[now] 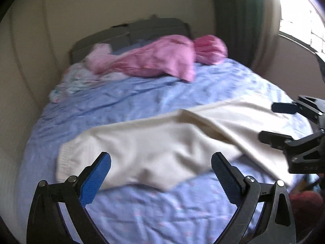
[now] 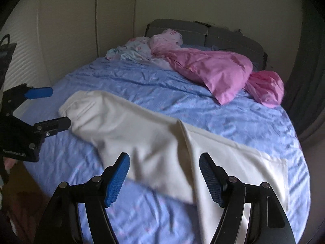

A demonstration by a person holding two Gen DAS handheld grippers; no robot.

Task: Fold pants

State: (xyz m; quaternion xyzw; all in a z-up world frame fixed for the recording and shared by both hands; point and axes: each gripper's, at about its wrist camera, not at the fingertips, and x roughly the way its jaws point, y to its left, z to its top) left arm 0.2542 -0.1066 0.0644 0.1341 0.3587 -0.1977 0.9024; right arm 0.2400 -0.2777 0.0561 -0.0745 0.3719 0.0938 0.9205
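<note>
Both sets of jaws are standing apart with nothing between them. The left gripper [image 1: 161, 165] is hanging above the waistband end of the cream pants [image 1: 162, 142], and the right gripper [image 2: 164, 167] is hanging above the leg end; neither is touching cloth. Each gripper is also showing at the side of the other's view.

The pants are lying lengthwise across the near half of the bed [image 2: 142, 85], on the blue sheet, with one leg laid over the other and the hems reaching toward the near right corner. Pink pillows [image 2: 213, 71] and a pale crumpled cloth [image 2: 130, 50] are sitting at the head end, well apart from the pants.

Likely trouble: the upper leg is not sitting squarely on the lower, so the next fold may be carrying that skew along, and a pinch may be taking the sheet with it.

Both views are blurring, the seams and hems are hard to read, and the bed's near edge is being cut off behind the fingers.
</note>
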